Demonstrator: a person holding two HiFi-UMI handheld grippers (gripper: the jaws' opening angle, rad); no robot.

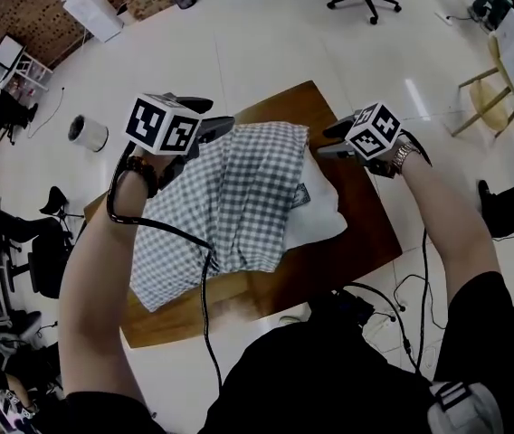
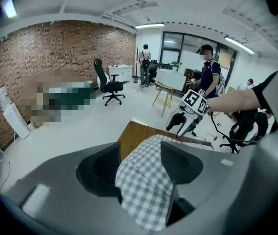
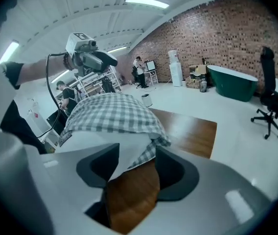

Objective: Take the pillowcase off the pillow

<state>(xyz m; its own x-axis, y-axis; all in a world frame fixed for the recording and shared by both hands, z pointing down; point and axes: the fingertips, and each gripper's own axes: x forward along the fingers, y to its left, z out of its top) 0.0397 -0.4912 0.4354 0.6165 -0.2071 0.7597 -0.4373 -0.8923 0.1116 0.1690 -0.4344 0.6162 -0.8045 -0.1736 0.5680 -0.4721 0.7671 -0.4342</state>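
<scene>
One pillow (image 1: pixel 323 208), one pillowcase (image 1: pixel 239 206), one table (image 1: pixel 372 229)

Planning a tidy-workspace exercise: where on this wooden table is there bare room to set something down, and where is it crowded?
Free on the brown wooden table: the strip between the white pillow and the right edge, and the near strip below the grey-checked pillowcase. Crowded: the middle, under the pillow.

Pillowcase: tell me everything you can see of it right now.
The pillowcase is soft grey-and-white checked cloth, rumpled, lying on the wooden table. It covers most of the white pillow, whose bare side pokes out at the head view's right. One end shows between the open left gripper's jaws; its hem and the pillow's corner show between the open right gripper's jaws.
</scene>
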